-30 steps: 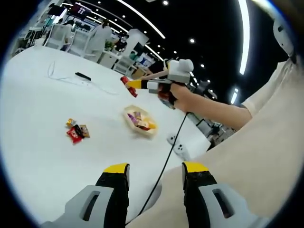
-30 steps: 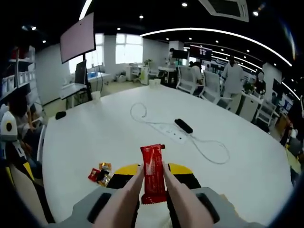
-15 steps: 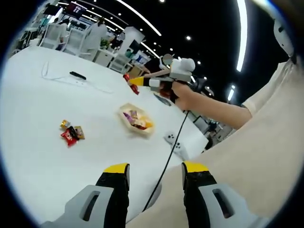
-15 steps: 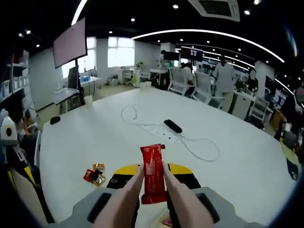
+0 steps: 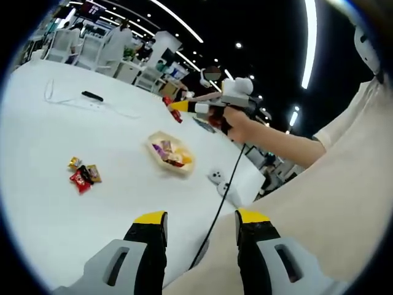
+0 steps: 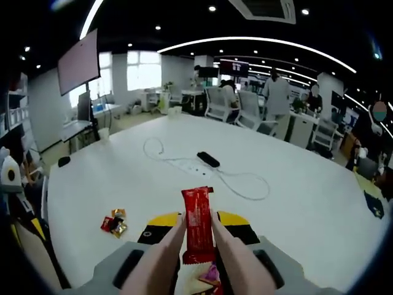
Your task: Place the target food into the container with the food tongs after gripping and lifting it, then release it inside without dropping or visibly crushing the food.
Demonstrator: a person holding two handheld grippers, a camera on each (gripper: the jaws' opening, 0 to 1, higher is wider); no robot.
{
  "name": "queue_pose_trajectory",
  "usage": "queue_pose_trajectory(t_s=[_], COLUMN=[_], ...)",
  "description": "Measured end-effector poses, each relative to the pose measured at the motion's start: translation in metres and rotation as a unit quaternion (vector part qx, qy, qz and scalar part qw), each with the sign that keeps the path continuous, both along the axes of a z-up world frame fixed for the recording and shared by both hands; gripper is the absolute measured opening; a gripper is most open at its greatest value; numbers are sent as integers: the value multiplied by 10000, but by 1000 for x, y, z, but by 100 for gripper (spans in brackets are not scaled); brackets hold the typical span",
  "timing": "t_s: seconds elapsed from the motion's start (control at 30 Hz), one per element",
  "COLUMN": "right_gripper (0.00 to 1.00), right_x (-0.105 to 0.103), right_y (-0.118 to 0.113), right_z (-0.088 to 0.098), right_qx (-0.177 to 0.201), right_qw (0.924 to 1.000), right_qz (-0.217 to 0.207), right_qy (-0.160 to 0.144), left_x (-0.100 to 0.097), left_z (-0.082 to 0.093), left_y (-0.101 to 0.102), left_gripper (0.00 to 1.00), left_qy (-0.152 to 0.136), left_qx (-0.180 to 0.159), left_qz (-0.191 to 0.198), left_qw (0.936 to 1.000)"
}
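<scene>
The red snack bar (image 6: 198, 221) stands upright, pinched between the food tongs (image 6: 195, 258) that the right gripper (image 6: 196, 230) squeezes, held above the container (image 5: 169, 153) of wrapped snacks. The left gripper (image 5: 199, 236) is spread and holds nothing, near the white table (image 5: 73, 123); loose candies (image 5: 81, 174) lie left of the container.

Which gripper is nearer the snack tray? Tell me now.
Right. The right gripper, shut on the red snack bar, hangs just above the snack tray. The left gripper sits back near the table's edge, open.

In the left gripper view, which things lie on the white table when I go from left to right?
Small pile of wrapped snacks → shallow container of snacks → white game controller.
</scene>
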State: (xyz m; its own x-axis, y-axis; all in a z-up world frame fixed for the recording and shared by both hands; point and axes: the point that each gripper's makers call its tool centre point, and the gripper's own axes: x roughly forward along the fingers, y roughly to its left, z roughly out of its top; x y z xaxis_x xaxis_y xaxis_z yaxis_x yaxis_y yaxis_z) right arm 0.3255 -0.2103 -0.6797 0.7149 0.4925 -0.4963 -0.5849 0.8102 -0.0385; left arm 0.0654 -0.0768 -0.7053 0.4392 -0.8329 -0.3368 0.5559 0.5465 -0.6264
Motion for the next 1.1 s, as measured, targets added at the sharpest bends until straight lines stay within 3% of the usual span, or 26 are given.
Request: queue_pose_trajectory(t_s=[0.47, 1.1], right_gripper=[21, 21], right_x=[4, -16], right_y=[-31, -78], right_z=[1, 7], right_qx=[88, 288], right_qw=[9993, 9937], right_qz=[-370, -1079], right_qy=[-36, -27], left_x=[5, -4], left_z=[-1, -2], left_y=[-8, -20], left_gripper=[44, 43], left_qy=[23, 53], left_qx=[-7, 35], left_qz=[-182, -632], left_qw=[9998, 9980])
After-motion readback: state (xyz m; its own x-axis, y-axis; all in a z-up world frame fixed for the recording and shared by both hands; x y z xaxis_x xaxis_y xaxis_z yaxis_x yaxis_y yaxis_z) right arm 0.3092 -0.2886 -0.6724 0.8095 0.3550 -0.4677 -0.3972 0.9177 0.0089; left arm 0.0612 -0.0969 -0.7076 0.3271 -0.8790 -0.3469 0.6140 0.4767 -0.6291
